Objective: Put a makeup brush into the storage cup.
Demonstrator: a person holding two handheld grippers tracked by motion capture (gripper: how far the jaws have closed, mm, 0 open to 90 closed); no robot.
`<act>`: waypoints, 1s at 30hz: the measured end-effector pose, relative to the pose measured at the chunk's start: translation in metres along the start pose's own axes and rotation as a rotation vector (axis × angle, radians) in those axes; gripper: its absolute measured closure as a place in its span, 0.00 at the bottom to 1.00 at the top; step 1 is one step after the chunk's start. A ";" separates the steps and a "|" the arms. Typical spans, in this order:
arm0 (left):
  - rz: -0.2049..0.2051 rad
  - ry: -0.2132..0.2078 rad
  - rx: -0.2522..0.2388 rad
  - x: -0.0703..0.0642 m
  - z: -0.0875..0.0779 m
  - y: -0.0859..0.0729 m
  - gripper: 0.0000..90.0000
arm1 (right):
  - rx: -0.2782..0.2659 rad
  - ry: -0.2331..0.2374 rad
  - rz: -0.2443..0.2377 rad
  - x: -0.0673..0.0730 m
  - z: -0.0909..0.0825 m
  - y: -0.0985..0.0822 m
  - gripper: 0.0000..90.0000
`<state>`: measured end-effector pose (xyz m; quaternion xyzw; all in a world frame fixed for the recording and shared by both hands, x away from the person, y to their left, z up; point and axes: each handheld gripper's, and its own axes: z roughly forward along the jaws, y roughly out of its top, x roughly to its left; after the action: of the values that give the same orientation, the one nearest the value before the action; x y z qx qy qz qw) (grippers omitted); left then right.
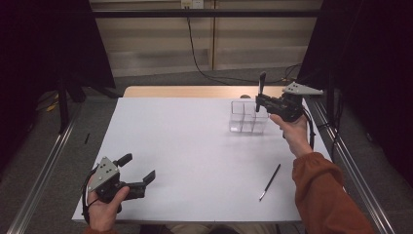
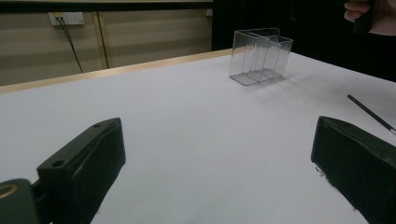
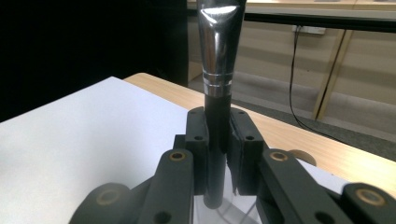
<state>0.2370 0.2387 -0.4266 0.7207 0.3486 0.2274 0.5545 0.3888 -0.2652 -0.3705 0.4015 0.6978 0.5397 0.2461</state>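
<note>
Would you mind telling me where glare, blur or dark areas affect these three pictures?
Right gripper view: glare streaks the silver metal ferrule of the black-handled brush; the nearest jaw links are soft. Left gripper view: the clear plastic compartment box is sharp and casts a faint shadow on the white table. High view: dim, both sides black.

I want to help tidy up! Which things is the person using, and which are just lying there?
In use:
- makeup brush, clamped in the right claw
- clear divided box below it

Lying about:
- thin black brush on the table
- left claw, open, holding nothing
</note>
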 end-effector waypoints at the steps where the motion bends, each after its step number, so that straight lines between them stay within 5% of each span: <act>1: 0.000 -0.001 0.000 0.000 0.000 0.000 0.03 | 0.005 -0.006 0.002 -0.002 0.001 -0.001 0.88; 30: 0.010 0.002 0.003 0.002 -0.001 0.000 0.03 | 0.061 -0.072 0.055 -0.027 0.021 -0.031 0.88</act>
<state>0.2376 0.2405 -0.4265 0.7229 0.3459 0.2306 0.5518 0.4112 -0.2789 -0.4084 0.4469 0.6936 0.5099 0.2436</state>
